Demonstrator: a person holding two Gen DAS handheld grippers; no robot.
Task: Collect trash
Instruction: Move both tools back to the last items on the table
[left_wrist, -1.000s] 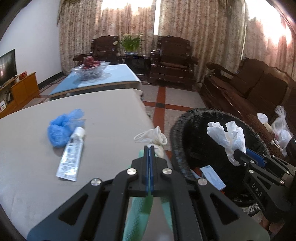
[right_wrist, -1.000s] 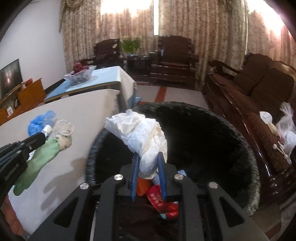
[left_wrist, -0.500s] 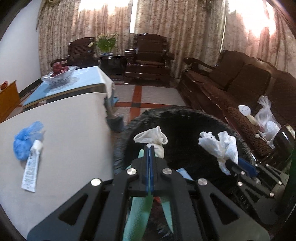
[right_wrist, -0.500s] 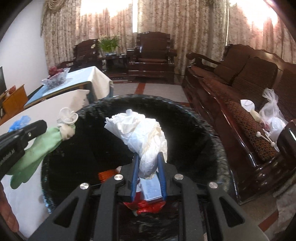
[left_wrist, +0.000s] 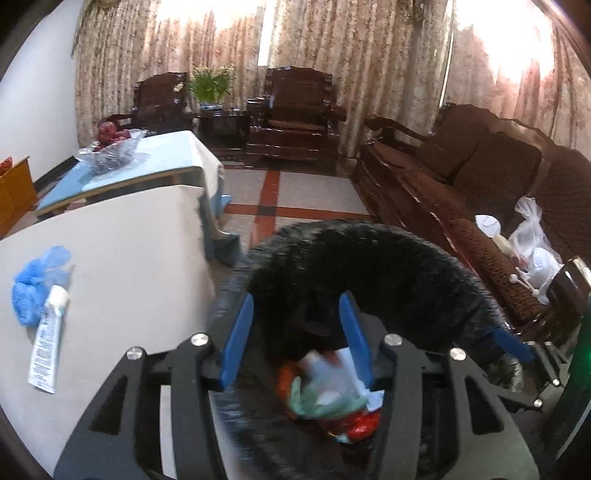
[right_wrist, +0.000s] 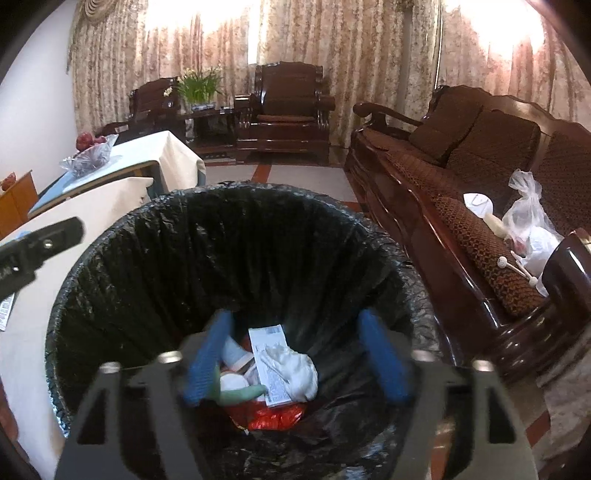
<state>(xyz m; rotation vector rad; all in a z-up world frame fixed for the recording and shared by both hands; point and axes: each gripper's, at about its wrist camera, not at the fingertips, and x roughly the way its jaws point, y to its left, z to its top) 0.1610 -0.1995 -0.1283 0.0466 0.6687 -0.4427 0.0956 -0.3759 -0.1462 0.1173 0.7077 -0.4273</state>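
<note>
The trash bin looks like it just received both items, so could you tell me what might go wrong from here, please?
1. The left hand-held gripper and right hand-held gripper, whose jaws have just been opening with nothing between them, both hang over the trash bin; withdrawing together, they might bump each other or snag the black liner.
2. The white tube and blue plastic wad remain on the table, so collection could stop short.

My bin (right_wrist: 229, 258) stands right of the table (left_wrist: 122, 266); the tube (left_wrist: 46, 354) lies on the table, the sofa (right_wrist: 480, 177) farther right.
</note>
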